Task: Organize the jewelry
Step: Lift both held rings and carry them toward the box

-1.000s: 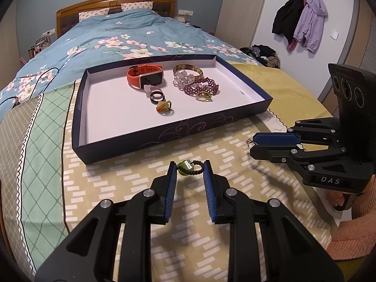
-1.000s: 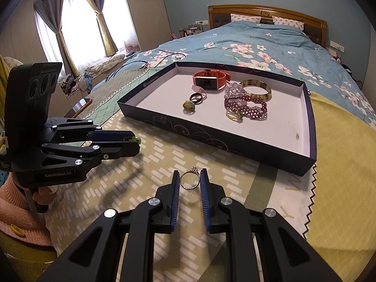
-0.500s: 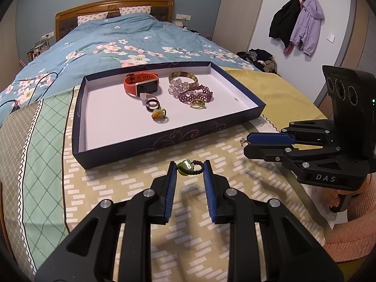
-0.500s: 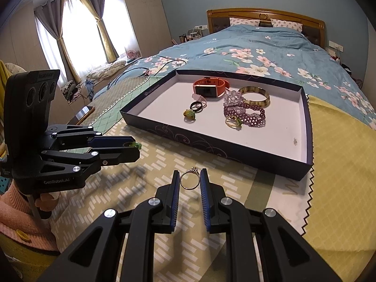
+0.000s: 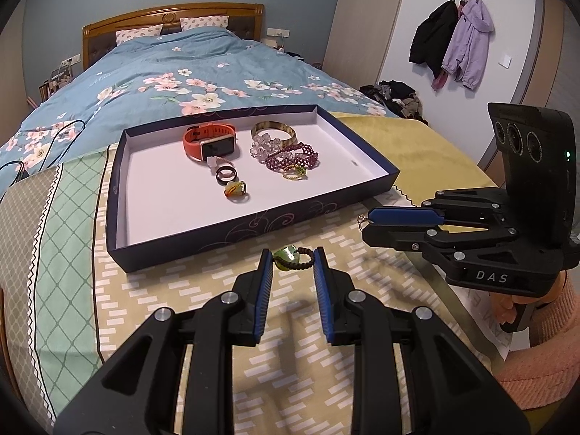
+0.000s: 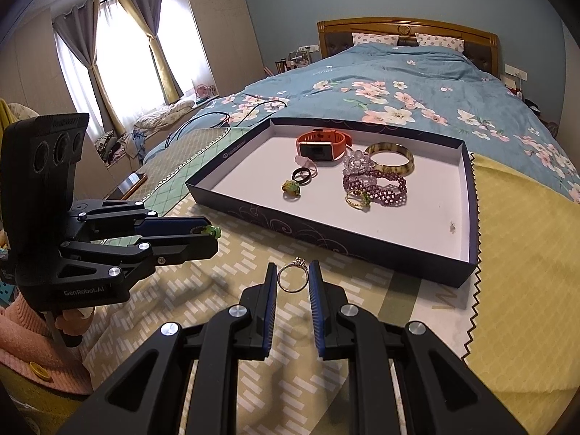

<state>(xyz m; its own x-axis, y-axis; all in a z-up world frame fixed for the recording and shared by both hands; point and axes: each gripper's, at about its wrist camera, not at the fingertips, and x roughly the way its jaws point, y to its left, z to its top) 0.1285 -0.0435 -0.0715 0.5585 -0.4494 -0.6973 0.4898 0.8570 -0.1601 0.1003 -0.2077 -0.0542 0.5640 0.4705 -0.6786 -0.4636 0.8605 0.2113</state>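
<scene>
A beaded ring with a green stone (image 5: pixel 291 256) is pinched between the blue pads of the left gripper (image 5: pixel 290 264), held above the patterned cloth just short of the tray's near wall. The right gripper (image 6: pixel 293 279) has its jaws closed on a thin silver ring (image 6: pixel 293 278) with a small setting on top, also in front of the tray. The dark blue tray (image 5: pixel 224 230) with a white floor holds an orange smartwatch (image 5: pixel 210 141), a gold bangle (image 5: pixel 272 131), a clear bead bracelet (image 5: pixel 264 146), a purple bead bracelet (image 5: pixel 291 159), a thin gold ring (image 5: pixel 294 174), a black ring (image 5: pixel 226 174) and a green-yellow ring (image 5: pixel 236 190). The tray rests on a tan cloth with white dashes (image 5: pixel 174 290), with a yellow cloth (image 6: pixel 522 253) just beside it. Beyond lies a bed with a blue floral duvet (image 5: pixel 188 83) and a wooden headboard (image 6: pixel 406 29). Jackets (image 5: pixel 453 40) hang on a wall hook, and curtains (image 6: pixel 141 43) frame a bright window.
</scene>
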